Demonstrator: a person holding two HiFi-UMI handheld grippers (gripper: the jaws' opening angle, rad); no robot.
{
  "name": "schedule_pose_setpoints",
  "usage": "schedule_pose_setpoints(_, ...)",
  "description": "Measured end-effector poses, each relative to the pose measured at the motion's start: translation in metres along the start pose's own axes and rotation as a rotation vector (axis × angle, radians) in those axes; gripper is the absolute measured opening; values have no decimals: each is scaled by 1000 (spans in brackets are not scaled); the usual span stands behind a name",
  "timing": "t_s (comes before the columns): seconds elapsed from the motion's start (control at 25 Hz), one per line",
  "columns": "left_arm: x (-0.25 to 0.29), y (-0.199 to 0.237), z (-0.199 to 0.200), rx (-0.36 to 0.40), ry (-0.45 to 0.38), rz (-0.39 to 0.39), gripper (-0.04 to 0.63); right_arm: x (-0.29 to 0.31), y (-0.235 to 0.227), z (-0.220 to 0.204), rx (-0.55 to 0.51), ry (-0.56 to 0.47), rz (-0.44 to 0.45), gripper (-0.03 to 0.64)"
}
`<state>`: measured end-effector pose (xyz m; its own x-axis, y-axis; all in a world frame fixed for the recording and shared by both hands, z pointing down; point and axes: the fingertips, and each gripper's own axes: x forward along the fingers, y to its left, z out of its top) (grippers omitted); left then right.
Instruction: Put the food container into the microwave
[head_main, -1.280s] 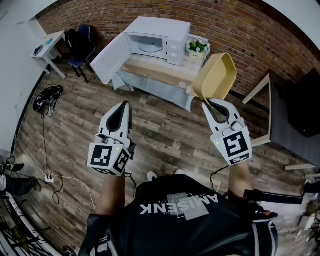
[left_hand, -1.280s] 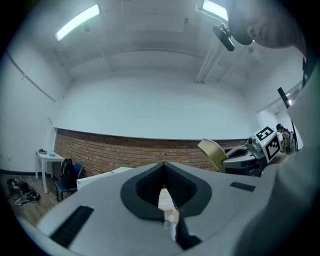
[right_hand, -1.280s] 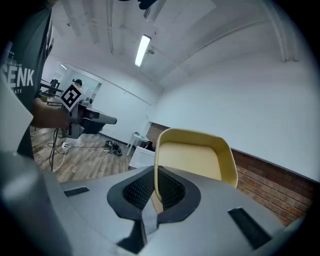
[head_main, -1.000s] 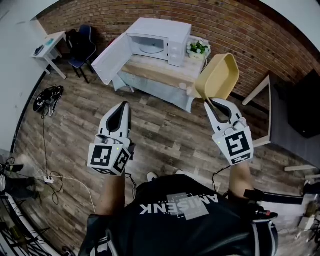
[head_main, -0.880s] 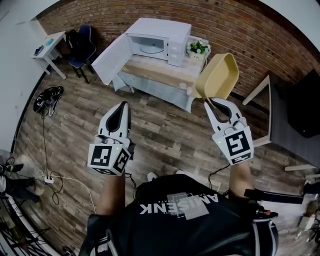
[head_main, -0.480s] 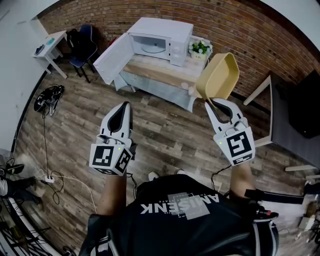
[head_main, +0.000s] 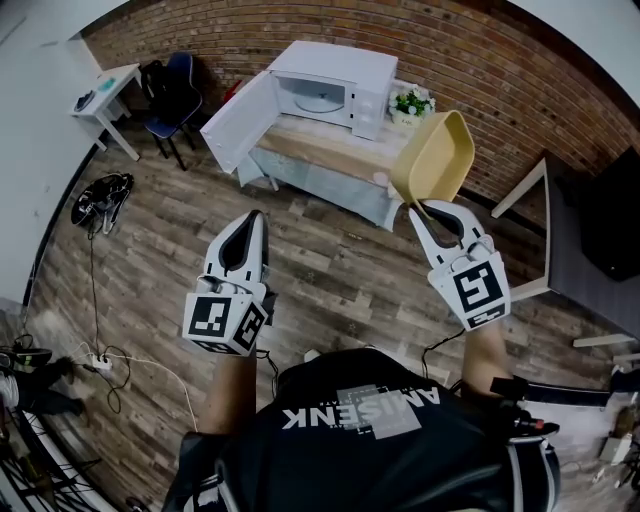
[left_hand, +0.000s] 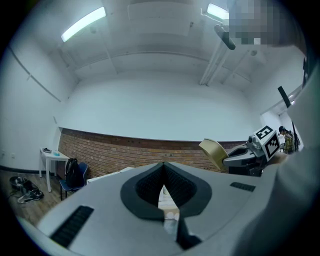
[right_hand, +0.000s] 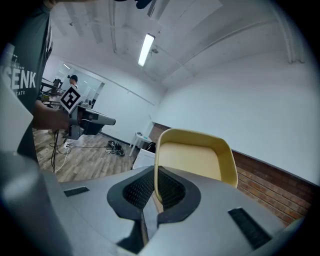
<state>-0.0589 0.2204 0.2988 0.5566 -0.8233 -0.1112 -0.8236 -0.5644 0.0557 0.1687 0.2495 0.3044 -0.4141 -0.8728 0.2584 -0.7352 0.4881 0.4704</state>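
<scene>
Above the wood floor (head_main: 330, 270), the person holds both claws out in the air, well apart from each other. The right claw (head_main: 418, 205) is clenched on the rim of the container (head_main: 435, 155), a yellow, round-cornered tub. The right gripper view shows the rim's edge pinched between the two pads, with the container (right_hand: 197, 155) standing up out of the jaws, tipped on its side so that its open face looks back toward that camera.

The left claw (head_main: 255, 218) grasps nothing. In the left gripper view its jaws meet at their tips, with only a thin slit lower down between the pads. The same view shows the container (left_hand: 214, 150) off to the right.

Ahead of the person stands the table (head_main: 330, 160) against a brick wall (head_main: 480, 60). On it the white microwave (head_main: 335, 75) sits with its door (head_main: 240, 120) swung wide to the left of the view, and a glass plate (head_main: 320, 100) shows inside. A small plant (head_main: 411, 103) stands just beside the microwave's right side. The container is well apart from the microwave and shows, in the head view, against the table's right end. A chair (head_main: 165, 95) stands at far left.
</scene>
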Motion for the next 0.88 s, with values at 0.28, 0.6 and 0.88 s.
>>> schedule_pose_setpoints(0.28, -19, 41, 0, 2, -9, 2, 12, 24, 22, 23, -14, -16, -21, 48)
schedule_pose_setpoints(0.6, -34, 80, -9, -21, -21, -17, 12, 45, 46, 41, -20, 2, -41, 48)
schedule_pose_setpoints(0.88, -26, 101, -8, -11, -28, -4, 12, 73, 42, 48, -32, 3, -28, 48)
